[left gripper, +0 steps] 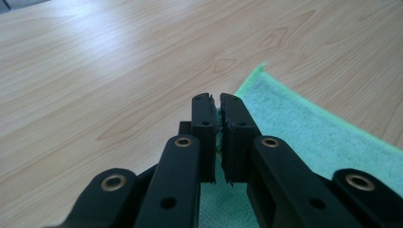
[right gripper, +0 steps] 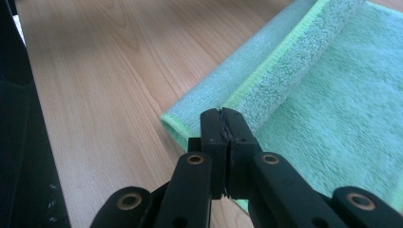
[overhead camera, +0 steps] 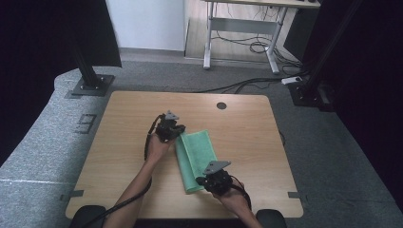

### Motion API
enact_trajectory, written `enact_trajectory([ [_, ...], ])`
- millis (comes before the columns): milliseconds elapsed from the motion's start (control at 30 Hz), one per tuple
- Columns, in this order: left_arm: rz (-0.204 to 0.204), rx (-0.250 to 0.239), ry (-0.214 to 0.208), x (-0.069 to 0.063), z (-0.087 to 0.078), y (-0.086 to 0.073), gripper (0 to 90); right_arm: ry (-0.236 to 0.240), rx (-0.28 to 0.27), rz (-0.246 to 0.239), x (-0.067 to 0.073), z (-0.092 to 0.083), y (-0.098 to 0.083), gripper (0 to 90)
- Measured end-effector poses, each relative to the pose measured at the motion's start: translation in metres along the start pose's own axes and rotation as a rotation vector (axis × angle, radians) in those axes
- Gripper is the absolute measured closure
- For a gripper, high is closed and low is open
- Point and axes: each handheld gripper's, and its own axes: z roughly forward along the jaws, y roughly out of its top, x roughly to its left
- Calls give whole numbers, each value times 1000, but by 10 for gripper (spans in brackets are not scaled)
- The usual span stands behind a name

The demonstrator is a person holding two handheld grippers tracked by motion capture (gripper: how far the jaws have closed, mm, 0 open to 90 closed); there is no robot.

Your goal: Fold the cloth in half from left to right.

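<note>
While the green towel [overhead camera: 196,159] lies folded in a long strip near the middle of the wooden worktop [overhead camera: 123,123], running from its far end down toward the near edge, each claw has hold of one end of it. The left claw [overhead camera: 178,135] sits at the towel's far left corner; in the left gripper view its two black jaws stand together with a thin bit of the towel's [left gripper: 323,137] green edge pinched between the pads, and the rest of the cloth spreads off to the right. The right claw [overhead camera: 202,183] is at the towel's near end, close to the worktop's near edge; in the right gripper view its jaws are pressed together on the towel's [right gripper: 332,109] bright green hem, where a folded layer rolls over the flat layer beneath. A dark round hole [overhead camera: 221,105] shows in the worktop at the far side, well apart from the towel. The person's forearms come in from the near edge.
</note>
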Motion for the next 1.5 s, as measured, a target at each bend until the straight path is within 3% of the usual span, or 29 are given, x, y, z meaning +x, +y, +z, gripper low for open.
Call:
enact_trajectory([
  [567, 62, 25, -11, -21, 31, 24, 849, -52, -1, 40, -20, -20, -16, 877],
  [1200, 80, 67, -11, -28, 64, 19, 828, -78, 49, 89, -37, -12, -35, 875],
  [1267, 73, 59, 0, -29, 66, 19, 797, -83, 48, 93, -37, -13, -36, 874],
  [1500, 59, 13, -4, -31, 61, 27, 518, -95, 31, 103, -40, -19, -37, 859],
])
